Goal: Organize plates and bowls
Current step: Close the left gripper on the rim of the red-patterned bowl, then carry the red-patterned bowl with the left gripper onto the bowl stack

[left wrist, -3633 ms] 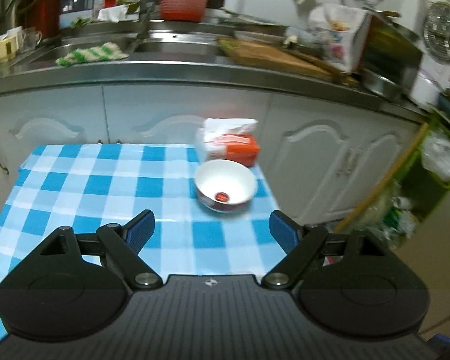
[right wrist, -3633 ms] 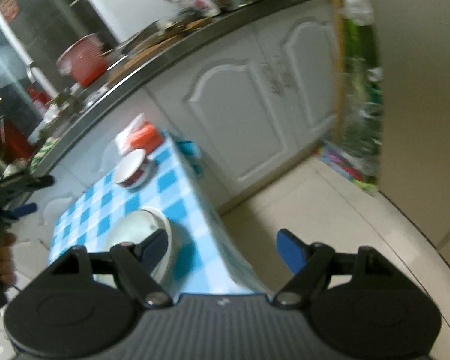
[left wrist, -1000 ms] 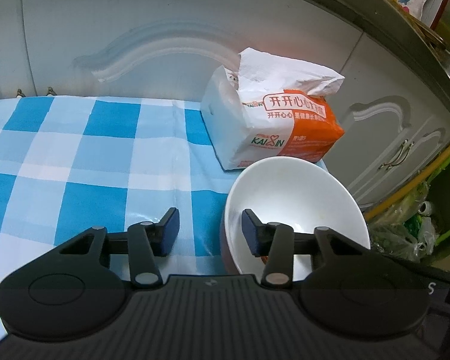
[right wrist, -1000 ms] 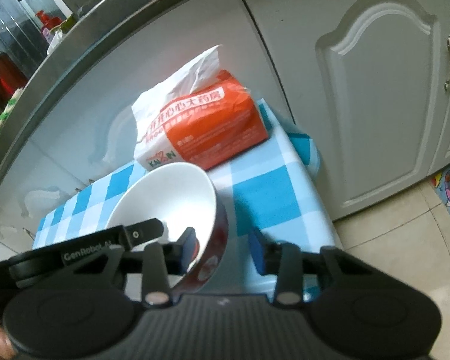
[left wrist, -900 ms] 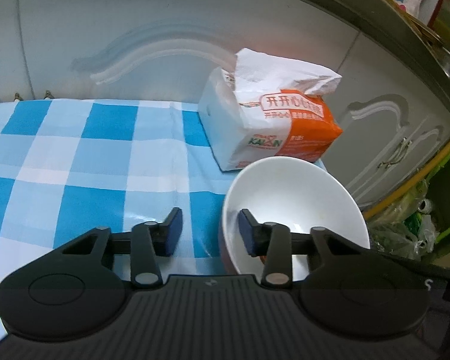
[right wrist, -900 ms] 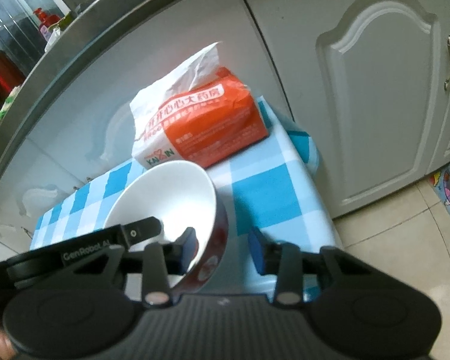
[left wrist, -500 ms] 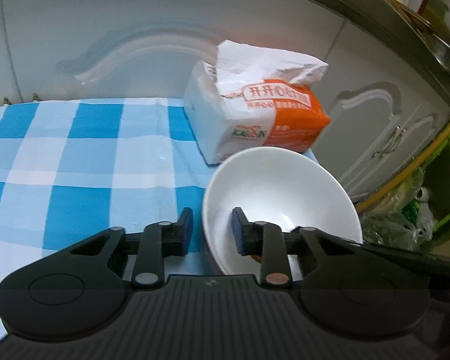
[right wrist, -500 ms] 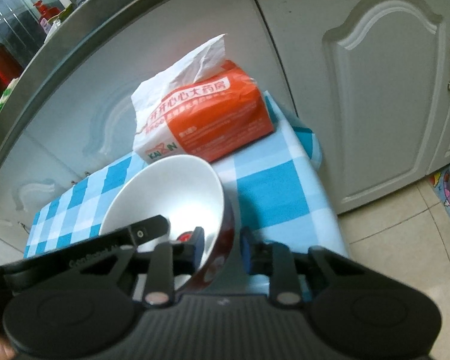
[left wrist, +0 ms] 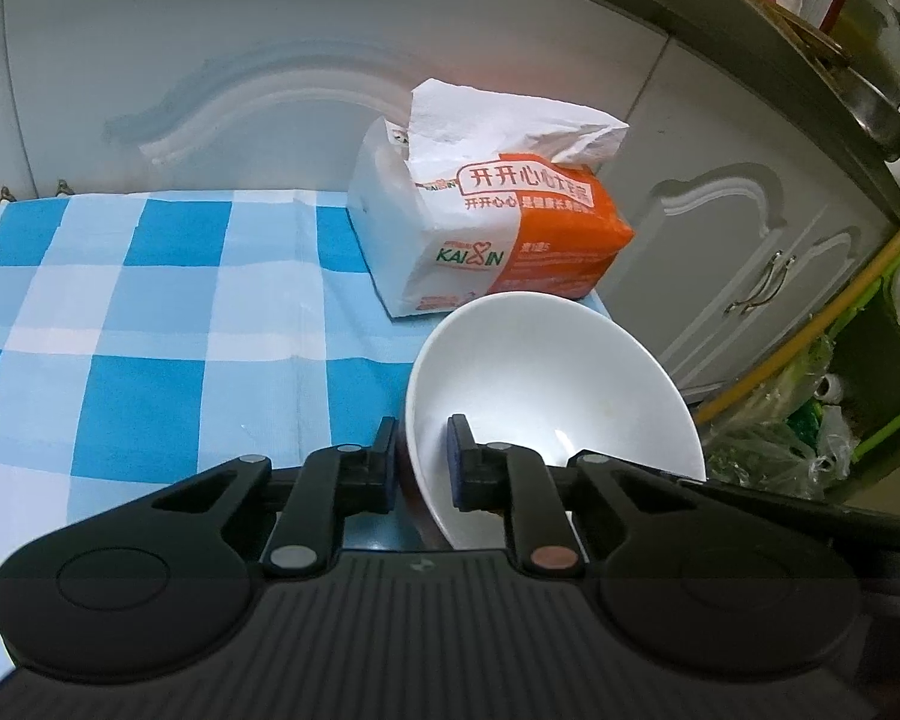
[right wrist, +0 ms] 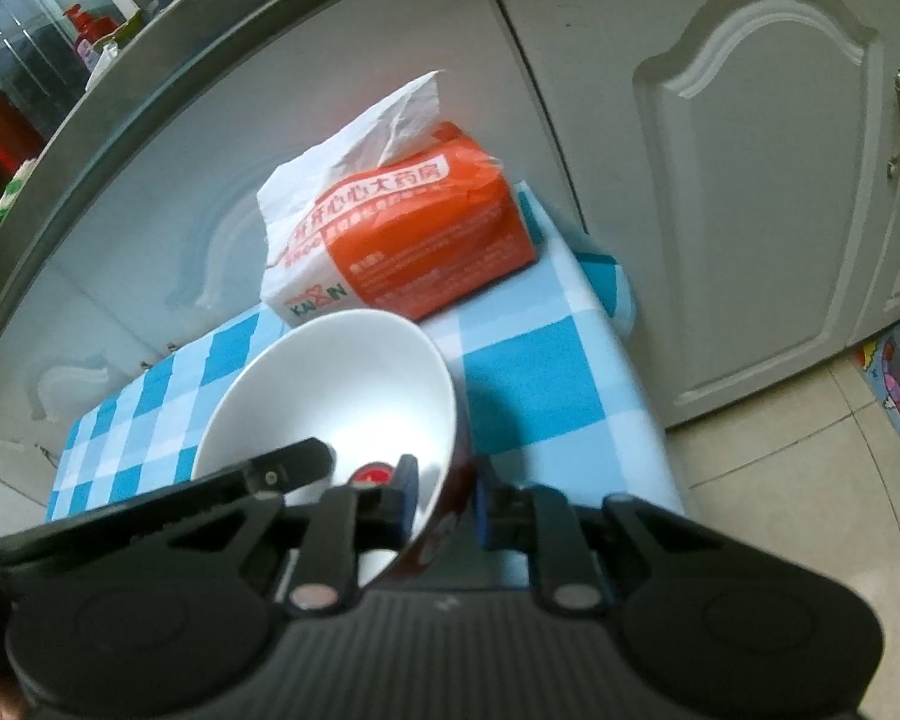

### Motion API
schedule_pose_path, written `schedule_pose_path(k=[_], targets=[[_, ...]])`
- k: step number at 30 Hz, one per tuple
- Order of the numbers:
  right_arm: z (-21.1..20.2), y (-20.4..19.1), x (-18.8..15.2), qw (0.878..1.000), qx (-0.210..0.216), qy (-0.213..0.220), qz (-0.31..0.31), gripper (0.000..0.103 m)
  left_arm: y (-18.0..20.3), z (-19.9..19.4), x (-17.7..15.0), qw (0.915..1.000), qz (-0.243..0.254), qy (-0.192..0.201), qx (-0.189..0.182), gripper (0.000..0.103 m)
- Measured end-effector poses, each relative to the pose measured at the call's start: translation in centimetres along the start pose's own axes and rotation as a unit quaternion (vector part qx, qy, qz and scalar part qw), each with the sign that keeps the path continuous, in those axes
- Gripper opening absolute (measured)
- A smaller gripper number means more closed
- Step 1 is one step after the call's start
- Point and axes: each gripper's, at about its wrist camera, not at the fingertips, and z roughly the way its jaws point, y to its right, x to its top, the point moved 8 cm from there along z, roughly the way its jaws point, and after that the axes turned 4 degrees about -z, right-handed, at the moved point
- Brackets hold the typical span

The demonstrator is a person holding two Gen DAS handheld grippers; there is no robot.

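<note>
A white bowl (left wrist: 546, 372) with a dark red outside stands near the right edge of the blue checked tablecloth (left wrist: 120, 312). My left gripper (left wrist: 423, 462) straddles the bowl's left rim, one finger outside and one inside; its jaws are closing and the pads press on the wall. In the right wrist view the same bowl (right wrist: 342, 384) has a red mark (right wrist: 371, 473) at its bottom. My right gripper (right wrist: 444, 504) straddles the right rim, its jaws closing with pads against the wall. The left gripper's black body (right wrist: 210, 498) reaches in from the left.
A white and orange tissue pack (left wrist: 498, 234) lies just behind the bowl, against white cabinet doors (left wrist: 240, 90). The table's right edge (right wrist: 624, 372) drops to a tiled floor (right wrist: 810, 480). A green rack with plastic bags (left wrist: 810, 420) stands to the right.
Both grippers' jaws have narrowed from well apart to tight against the bowl's rim, left on the left side, right on the right. The bowl has stayed in place.
</note>
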Motion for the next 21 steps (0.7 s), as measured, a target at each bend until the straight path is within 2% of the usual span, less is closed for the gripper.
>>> schedule_pose_path(k=[21], targets=[[-2.0,-0.1,-1.0,1.0,-0.01,-0.004,-0.013,0.015,0.3,-2.0,-1.4,0.9999,-0.005,-0.001,-0.01,0.013]])
